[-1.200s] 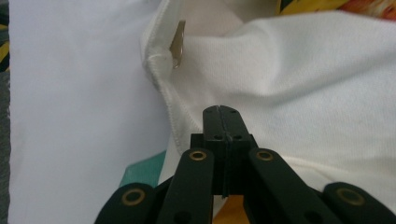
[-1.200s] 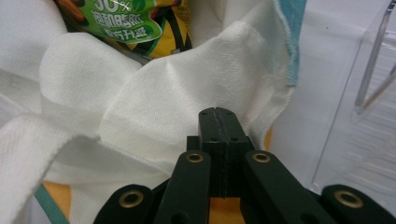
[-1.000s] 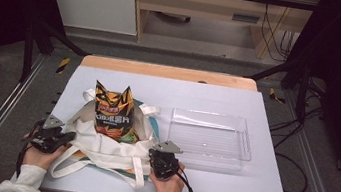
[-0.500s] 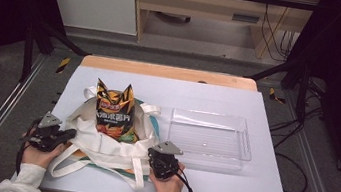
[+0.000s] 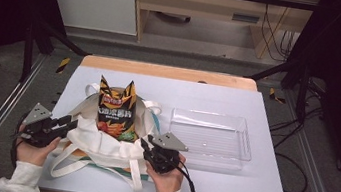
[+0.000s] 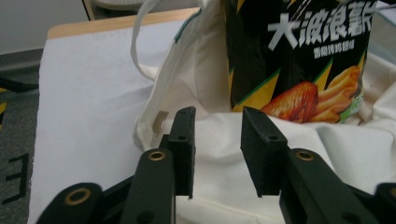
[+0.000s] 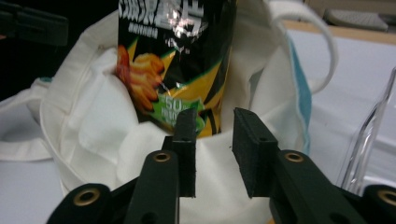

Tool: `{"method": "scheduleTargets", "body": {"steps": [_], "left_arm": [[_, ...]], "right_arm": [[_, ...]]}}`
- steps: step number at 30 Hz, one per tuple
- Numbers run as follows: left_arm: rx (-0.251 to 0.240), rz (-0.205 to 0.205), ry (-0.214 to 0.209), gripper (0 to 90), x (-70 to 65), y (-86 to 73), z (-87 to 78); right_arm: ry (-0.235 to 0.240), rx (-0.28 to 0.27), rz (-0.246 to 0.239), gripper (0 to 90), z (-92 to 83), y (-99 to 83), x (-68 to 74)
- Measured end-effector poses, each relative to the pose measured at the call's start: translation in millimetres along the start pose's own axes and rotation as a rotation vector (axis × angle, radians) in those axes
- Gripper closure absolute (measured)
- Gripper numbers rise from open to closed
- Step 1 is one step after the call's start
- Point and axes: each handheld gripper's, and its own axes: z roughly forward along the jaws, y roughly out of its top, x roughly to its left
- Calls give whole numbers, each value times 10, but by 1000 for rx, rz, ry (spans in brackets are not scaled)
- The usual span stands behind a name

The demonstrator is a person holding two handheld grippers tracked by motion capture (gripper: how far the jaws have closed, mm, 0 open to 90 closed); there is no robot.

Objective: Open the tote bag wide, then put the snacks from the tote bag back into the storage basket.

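We see left gripper [image 5: 71,123] at tote bag's left edge, jaws just opening, nothing between them, cloth released. Cream canvas tote bag [image 5: 102,139] sits slumped on white table [image 5: 226,189], left of clear tray [image 5: 210,139]. Black-orange chip bag [image 5: 116,111] stands upright inside. Right gripper [image 5: 145,146] at bag's right edge, jaws likewise just opening, empty.

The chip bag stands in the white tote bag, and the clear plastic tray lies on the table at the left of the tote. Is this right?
Not quite. In the high view the clear plastic tray lies to the right of the white tote bag, not the left. The chip bag does stand in the tote.
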Motion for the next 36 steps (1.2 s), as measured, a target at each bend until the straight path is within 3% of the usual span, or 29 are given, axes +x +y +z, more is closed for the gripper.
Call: {"method": "scheduleTargets", "body": {"steps": [6,12,26,36], "left_arm": [[-38,3,3,536,-40,120,-35],[-79,0,6,457,-40,278,-100],[-146,-7,-18,445,-111,676,-47],[-159,5,-37,453,-173,879,39]], "right_arm": [[-8,-64,8,563,-73,191,-61],[-30,-91,-3,465,-125,377,-105],[-47,-128,10,411,-150,688,-206],[-43,-124,7,412,-81,771,-214]]}}
